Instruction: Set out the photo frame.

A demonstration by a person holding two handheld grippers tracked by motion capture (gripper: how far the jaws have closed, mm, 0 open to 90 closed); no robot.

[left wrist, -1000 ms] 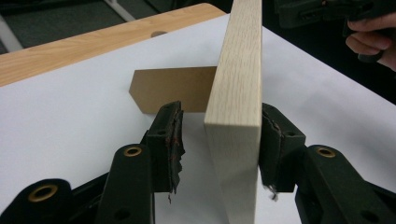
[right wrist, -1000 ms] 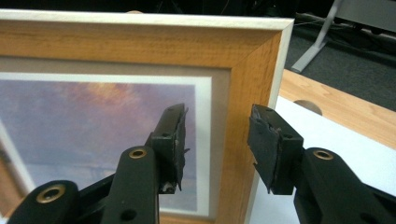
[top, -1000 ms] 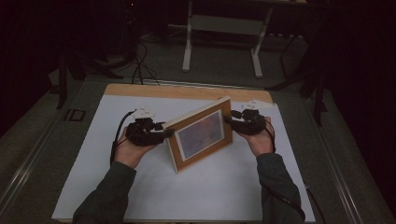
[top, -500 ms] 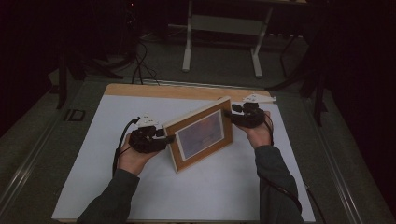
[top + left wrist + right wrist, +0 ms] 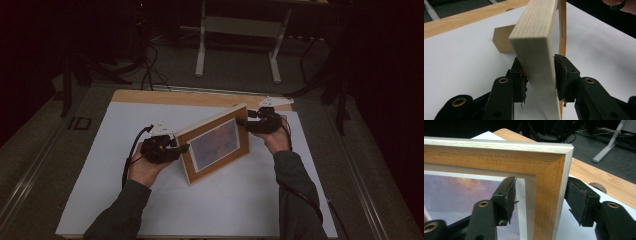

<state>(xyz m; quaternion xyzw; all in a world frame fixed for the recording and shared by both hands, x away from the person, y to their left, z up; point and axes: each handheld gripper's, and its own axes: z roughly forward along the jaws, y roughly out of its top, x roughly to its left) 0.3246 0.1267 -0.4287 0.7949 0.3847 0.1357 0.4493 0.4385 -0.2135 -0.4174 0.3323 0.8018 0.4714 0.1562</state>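
Photo frame [image 5: 216, 145] upright mid-desk [image 5: 100, 200], held btwn both grippers. Left gripper [image 5: 539, 77] jaws clamp near-left edge; right gripper [image 5: 539, 200] jaws straddle far-right corner, pads look slightly off wood. Risk: frame tips/slips if my right grip's loose.

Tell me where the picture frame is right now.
In the high view the picture frame stands mid-table on the white sheet, between the left gripper and right gripper.

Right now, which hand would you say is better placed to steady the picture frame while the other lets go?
Probably left: the left claw is clamped on the picture frame, while the right claw stands apart from it.
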